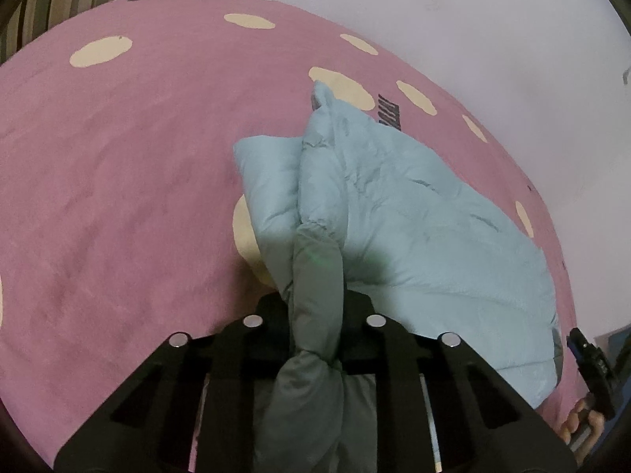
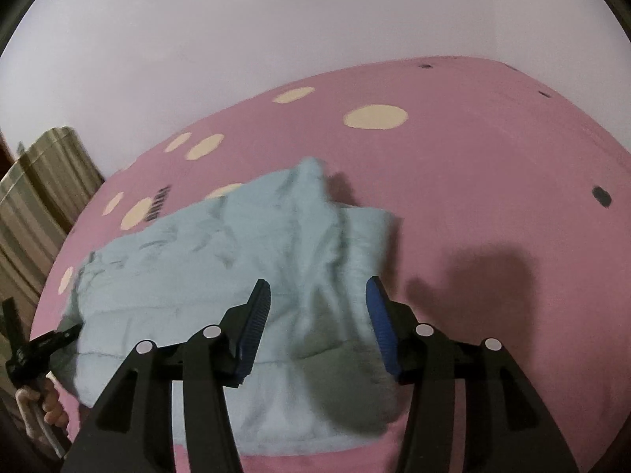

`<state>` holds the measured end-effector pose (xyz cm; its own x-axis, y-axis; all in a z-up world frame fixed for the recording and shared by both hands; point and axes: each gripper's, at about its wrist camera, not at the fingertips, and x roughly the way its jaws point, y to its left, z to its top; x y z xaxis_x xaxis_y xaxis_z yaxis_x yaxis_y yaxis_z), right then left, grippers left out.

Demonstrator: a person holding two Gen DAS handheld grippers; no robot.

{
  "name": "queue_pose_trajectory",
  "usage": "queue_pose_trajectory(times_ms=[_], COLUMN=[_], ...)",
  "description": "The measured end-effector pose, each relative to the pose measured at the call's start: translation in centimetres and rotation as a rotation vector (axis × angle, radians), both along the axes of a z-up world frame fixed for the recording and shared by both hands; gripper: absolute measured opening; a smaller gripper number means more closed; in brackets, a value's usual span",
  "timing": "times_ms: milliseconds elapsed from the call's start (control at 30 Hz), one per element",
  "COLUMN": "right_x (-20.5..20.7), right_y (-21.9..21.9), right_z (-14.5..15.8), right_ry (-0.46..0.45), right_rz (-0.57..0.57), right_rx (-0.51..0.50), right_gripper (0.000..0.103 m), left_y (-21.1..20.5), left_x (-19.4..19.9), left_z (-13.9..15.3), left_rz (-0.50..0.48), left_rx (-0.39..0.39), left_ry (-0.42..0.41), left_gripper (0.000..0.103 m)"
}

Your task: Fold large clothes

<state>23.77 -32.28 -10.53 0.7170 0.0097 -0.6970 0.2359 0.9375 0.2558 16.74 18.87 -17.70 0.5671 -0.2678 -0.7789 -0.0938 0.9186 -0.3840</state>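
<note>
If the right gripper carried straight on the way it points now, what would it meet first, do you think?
Most likely the light blue padded jacket lying on the pink spotted bedcover. The right gripper stands open with nothing between its pads, and the jacket fills the gap ahead, though how far below it lies is unclear.

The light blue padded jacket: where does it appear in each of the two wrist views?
Left wrist view: the light blue padded jacket fills the centre and right, one bunched part running down between the left gripper's fingers.
Right wrist view: it lies centre-left, behind the open right gripper.
Shared landmark: the dark lettering on the pink bedspread, beside the jacket's far edge.
</note>
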Motion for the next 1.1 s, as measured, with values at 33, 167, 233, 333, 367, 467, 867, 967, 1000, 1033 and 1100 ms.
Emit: queue_pose_trajectory(times_ms=[33,167,233,333,367,467,867,967,1000,1033,1100], right_x=[0.1,1.2,2.1,3.4,3.8,5.2,6.7,6.9,6.9,6.9,7.1], right_y=[0.9,4.6,6.7,9.1,9.7,11.6,16.5,16.9,17.1,17.2,17.1], right_z=[0.2,-0.1,-0.4,-0.4,-0.3,0.0,-3.9,-4.7,-4.8,-5.0,-5.2], right_ry=[-0.004,0.015,0.028,0.026,0.026,0.009,0.076,0.096,0.100,0.107,0.118], right_rz=[0.020,0.114,0.166,0.202,0.206,0.230,0.282,0.278,0.278,0.278,0.276], right_rx=[-0.003,-0.016,-0.021,-0.041,-0.041,-0.044,-0.146,-0.170,-0.180,-0.188,-0.187], right_gripper=[0.049,0.042,0.036,0.029,0.028,0.026,0.026,0.026,0.026,0.026,0.026], left_y=[0.1,0.7,0.9,1.0,0.9,0.7,0.6,0.6,0.5,0.4,0.3], left_x=[0.1,0.2,0.2,0.6,0.7,0.9,1.3,1.5,1.4,1.4,1.4], left_z=[0.1,0.6,0.7,0.9,1.0,1.2,1.2,1.1,1.1,1.1,1.1], left_rz=[0.000,-0.002,0.003,0.007,0.007,0.004,0.010,0.009,0.008,0.007,0.004], left_rx=[-0.001,-0.008,-0.001,0.005,0.006,0.014,0.005,0.011,0.015,0.019,0.027], left_ry=[-0.002,-0.011,-0.012,-0.008,-0.007,-0.004,-0.004,-0.006,-0.007,-0.008,-0.011], left_gripper=[0.015,0.013,0.013,0.012,0.012,0.012,0.012,0.012,0.012,0.012,0.012])
